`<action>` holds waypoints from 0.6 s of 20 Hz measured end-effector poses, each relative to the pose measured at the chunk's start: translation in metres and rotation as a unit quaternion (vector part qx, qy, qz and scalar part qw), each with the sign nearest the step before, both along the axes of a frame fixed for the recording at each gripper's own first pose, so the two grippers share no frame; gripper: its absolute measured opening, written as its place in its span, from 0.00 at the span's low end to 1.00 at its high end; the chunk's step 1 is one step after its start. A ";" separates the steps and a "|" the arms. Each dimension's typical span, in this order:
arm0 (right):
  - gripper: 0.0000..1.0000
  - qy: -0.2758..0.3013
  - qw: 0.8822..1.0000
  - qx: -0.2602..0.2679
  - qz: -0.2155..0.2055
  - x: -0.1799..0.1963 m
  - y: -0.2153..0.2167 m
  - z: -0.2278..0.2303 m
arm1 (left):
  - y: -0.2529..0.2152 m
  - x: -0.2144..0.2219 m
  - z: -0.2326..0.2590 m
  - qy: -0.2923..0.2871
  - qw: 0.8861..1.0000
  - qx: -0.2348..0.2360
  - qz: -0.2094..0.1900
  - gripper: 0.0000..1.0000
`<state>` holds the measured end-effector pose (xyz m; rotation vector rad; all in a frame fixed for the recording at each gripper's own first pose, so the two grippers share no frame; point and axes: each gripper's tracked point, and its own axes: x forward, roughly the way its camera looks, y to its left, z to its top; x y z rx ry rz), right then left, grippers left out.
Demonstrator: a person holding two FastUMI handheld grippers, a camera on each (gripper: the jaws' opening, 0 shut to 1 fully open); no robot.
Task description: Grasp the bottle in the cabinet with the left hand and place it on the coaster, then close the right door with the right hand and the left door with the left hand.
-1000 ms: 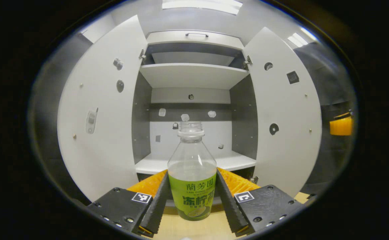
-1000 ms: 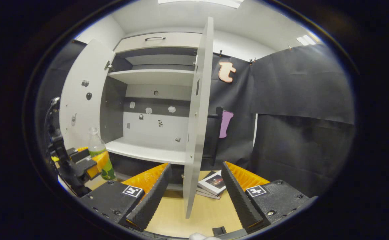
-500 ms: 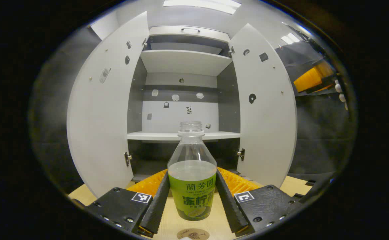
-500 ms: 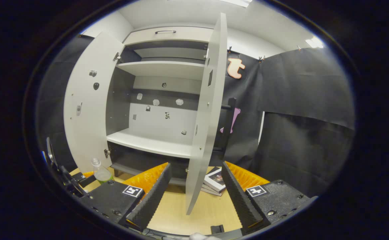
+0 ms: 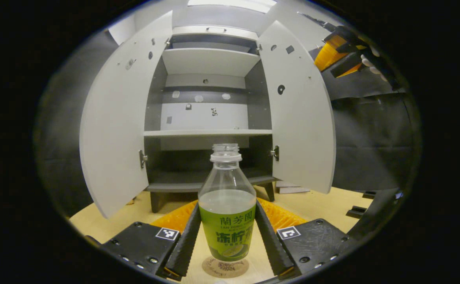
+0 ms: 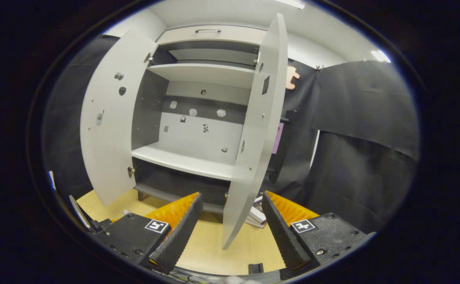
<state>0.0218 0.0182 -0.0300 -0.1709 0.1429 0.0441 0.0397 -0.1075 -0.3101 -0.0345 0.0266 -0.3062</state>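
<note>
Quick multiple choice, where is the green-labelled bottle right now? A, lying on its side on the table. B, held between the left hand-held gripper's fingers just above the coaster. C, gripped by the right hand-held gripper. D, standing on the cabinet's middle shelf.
B: in the left gripper view the bottle stands upright between the left hand-held gripper's two fingers, with the round coaster right under its base; contact with it cannot be told.

The wooden table (image 5: pixel 324 205) carries the cabinet (image 5: pixel 208 185), coaster (image 5: pixel 225 268) (round) and books (image 6: pixel 255 215).

Bright ceiling light, sharp, edges bowed
</note>
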 end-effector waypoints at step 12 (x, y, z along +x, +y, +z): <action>0.99 0.014 1.000 -0.018 0.015 0.003 0.019 0.000 | 0.004 -0.006 -0.050 0.017 1.000 0.002 -0.006 0.77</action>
